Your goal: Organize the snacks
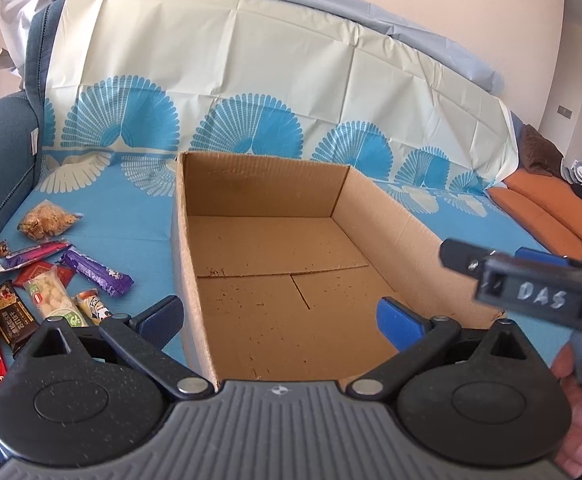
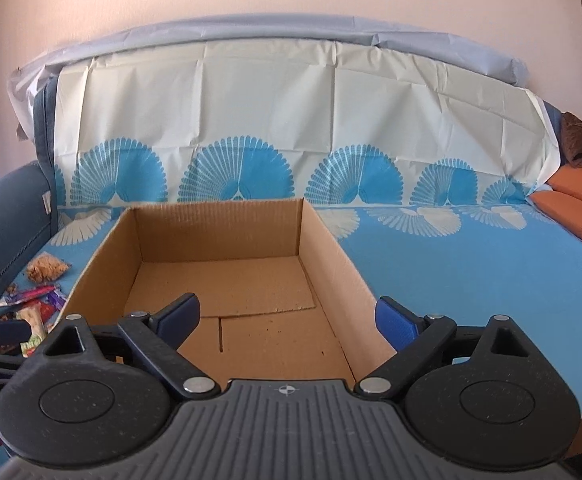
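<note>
Hovering with both grippers' fingers apart and empty, left gripper (image 1: 279, 318) and right gripper (image 2: 287, 320), we face a bare cardboard box (image 1: 387, 220); every snack (image 1: 47, 292) waits left on the sofa.

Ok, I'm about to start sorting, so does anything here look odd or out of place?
Nothing is damaged or spilled. The cardboard box sits upright and holds nothing, with only dark specks on its floor. The snacks lie scattered in a loose heap on the blue cover to its left, unsorted.
</note>
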### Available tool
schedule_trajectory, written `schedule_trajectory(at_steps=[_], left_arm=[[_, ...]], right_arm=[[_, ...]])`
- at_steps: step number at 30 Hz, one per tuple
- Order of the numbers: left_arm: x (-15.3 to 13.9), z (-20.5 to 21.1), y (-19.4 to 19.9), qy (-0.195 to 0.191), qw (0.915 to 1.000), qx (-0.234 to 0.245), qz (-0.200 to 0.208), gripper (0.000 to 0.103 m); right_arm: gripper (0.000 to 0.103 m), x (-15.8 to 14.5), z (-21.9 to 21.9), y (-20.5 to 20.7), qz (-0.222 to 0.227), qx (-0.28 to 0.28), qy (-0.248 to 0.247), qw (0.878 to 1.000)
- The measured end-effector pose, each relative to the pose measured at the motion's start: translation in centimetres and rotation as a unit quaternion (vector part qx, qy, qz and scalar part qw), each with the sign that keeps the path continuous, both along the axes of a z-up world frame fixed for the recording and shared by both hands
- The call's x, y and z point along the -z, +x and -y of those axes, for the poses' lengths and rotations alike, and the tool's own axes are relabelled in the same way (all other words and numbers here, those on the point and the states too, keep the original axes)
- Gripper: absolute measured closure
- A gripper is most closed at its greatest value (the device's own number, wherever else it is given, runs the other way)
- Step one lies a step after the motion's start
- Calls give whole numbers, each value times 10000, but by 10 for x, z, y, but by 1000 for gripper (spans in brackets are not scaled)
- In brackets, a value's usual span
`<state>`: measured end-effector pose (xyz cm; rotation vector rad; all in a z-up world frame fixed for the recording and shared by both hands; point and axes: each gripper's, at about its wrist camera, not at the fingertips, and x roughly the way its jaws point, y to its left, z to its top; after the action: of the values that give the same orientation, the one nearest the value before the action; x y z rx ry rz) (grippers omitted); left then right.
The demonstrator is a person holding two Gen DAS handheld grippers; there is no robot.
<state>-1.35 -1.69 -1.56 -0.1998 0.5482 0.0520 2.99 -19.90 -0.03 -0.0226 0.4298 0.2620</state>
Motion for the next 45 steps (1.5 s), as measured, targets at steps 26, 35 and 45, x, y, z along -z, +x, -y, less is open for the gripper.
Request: schedule_trajectory(at_steps=[26,35,45], left_arm=[[-35,-91,-49,412,9988,262,101,71],[24,-231,-60,-465,9864,-1490,-519,69],[32,-255,-58,-800,9712,-2138,-687,30]], right_arm=[[48,-25,-82,-9,44,-929,770,9927],[44,-19,-127,-20,-8,-1592,564,9856],[49,-5,-195,-13,-384,-2471,146,9681]])
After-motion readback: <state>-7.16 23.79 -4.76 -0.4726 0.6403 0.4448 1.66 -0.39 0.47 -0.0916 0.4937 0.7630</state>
